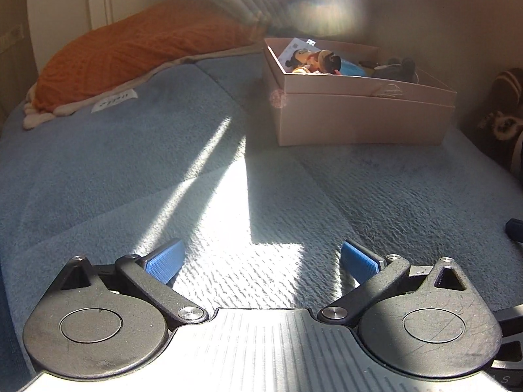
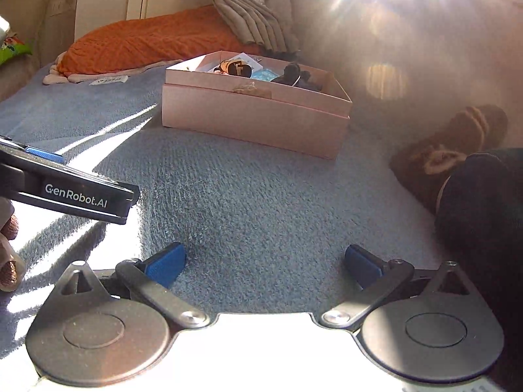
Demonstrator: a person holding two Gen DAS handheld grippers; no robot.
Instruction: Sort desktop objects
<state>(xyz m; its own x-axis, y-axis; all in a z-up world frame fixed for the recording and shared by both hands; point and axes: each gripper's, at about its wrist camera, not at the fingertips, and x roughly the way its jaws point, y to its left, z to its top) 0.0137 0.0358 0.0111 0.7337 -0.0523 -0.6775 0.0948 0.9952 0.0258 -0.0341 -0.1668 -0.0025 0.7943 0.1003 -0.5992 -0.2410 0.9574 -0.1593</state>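
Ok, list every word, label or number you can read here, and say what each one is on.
"GenRobot.AI": white lettering on the black side of the left gripper, seen from the right wrist view.
White tag on the blue blanket: dark marks, too blurred to read.
Paper card in the pink box: printing too small to read.
Nothing else is legible.

Place: we take this for a home, likely a bedroom.
Bedding: we see a blue fleece blanket (image 1: 130, 170) with an orange pillow (image 1: 137, 55) at its far end.
Window side: pleated curtains (image 2: 248, 9) hang behind.
Belongings: a brown slipper (image 2: 451, 150) and a pink box (image 2: 255, 114) of toys.
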